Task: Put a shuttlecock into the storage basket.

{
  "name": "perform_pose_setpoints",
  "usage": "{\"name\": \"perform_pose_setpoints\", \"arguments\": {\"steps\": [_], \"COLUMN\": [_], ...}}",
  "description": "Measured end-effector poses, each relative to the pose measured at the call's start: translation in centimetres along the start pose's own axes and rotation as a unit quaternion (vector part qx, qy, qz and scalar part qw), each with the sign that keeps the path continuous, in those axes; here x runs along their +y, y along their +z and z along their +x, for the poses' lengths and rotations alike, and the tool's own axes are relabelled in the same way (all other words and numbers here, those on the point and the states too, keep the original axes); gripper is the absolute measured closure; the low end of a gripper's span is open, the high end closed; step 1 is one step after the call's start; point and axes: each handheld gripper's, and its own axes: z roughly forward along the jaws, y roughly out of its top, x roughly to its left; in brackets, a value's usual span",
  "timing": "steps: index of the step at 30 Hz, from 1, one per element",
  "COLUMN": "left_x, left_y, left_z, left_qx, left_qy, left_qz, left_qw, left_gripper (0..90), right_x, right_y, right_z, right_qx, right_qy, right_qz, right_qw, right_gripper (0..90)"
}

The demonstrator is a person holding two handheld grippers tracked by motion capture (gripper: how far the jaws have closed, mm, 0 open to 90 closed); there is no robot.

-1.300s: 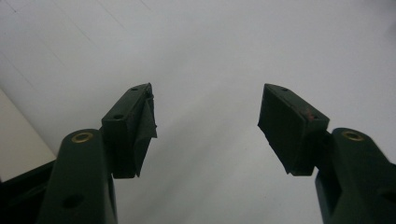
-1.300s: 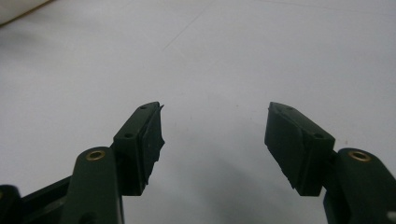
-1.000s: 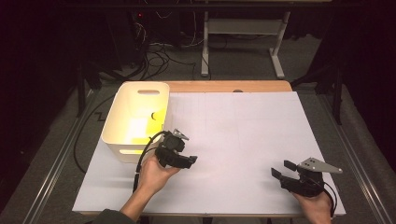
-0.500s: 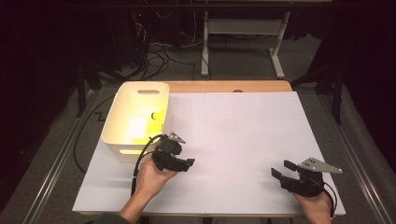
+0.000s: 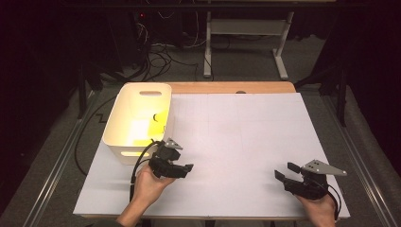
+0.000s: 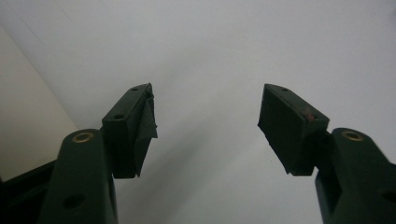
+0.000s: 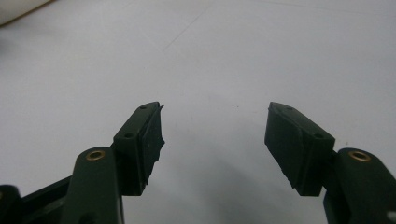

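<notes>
My left gripper (image 5: pixel 183 167) is held low over the white sheet (image 5: pixel 236 137), just right of the white bin's (image 5: pixel 111 126) near corner, pointing right. In the left gripper view its jaws (image 6: pixel 208 95) stand open with bare white sheet between them. My right gripper (image 5: pixel 285 170) rests near the sheet's front right corner and points left. It is open too, and the right gripper view (image 7: pixel 215 109) has nothing between its pads. Something yellow (image 5: pixel 159 121) lies inside the bin, with a small dark thing (image 5: pixel 154 117) by it.
The bin's cream wall (image 6: pixel 28 112) rises at the left of the left gripper view. A strip of wooden table edge (image 5: pixel 227 88) runs behind the sheet. Beyond it are cables and a white frame's legs (image 5: pixel 246 33) on the dark floor.
The left hand and its gripper have drifted slightly back toward the person and leftward. The right gripper has not moved. Both stay open.
</notes>
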Motion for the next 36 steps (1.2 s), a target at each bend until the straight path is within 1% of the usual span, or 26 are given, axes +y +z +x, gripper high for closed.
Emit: {"name": "perform_pose_setpoints", "arguments": {"steps": [3, 7, 8, 10, 11, 16, 23, 26, 30, 32, 36], "left_x": [-0.4, -1.0, -1.1, -1.3, -1.4, -1.9, -2.9, -3.4, -4.2, -4.6, -5.6], "left_y": [-0.1, -0.3, -0.3, -0.5, -0.6, -1.0, -1.6, -1.9, -2.5, -2.7, -3.3], "left_z": [0.1, 0.2, 0.2, 0.2, 0.2, 0.3, 0.8, 1.0, 1.4, 1.6, 2.0], "left_qx": [-0.004, -0.003, 0.0, 0.006, 0.006, 0.01, 0.016, 0.019, 0.02, 0.02, 0.02], "left_qy": [-0.004, -0.01, -0.011, -0.007, -0.004, -0.004, -0.012, -0.016, -0.024, -0.024, -0.031], "left_qz": [-0.003, -0.005, -0.005, -0.005, -0.005, -0.013, -0.021, -0.027, -0.037, -0.042, -0.054], "left_qw": [1.0, 0.9999, 0.9999, 0.9999, 1.0, 0.9999, 0.9996, 0.9993, 0.9988, 0.9986, 0.9979], "left_gripper": [37.1, 37.1, 37.1, 37.0, 37.0, 37.1, 37.1, 37.1, 37.1, 37.1, 36.7], "right_x": [0.0, 0.0, 0.0, 0.0, 0.0, 0.0, 0.0, 0.0, 0.0, 0.0, 0.0], "right_y": [0.0, 0.0, 0.0, 0.0, 0.0, 0.0, 0.0, 0.0, 0.0, -0.1, -0.1], "right_z": [0.0, 0.0, 0.0, 0.0, 0.0, 0.0, 0.0, 0.0, 0.0, 0.0, 0.0], "right_qx": [0.0, 0.001, 0.0, 0.0, 0.0, 0.0, 0.0, 0.0, 0.0, 0.0, -0.001], "right_qy": [-0.001, -0.001, -0.001, -0.001, -0.001, 0.0, -0.001, 0.0, 0.001, 0.001, 0.001], "right_qz": [0.0, -0.001, 0.0, 0.0, 0.0, 0.0, 0.0, -0.001, -0.001, -0.001, -0.001], "right_qw": [1.0, 1.0, 1.0, 1.0, 1.0, 1.0, 1.0, 1.0, 1.0, 1.0, 1.0], "right_gripper": [37.5, 37.4, 37.4, 37.5, 37.4, 37.5, 37.5, 37.4, 37.4, 37.4, 37.4]}}
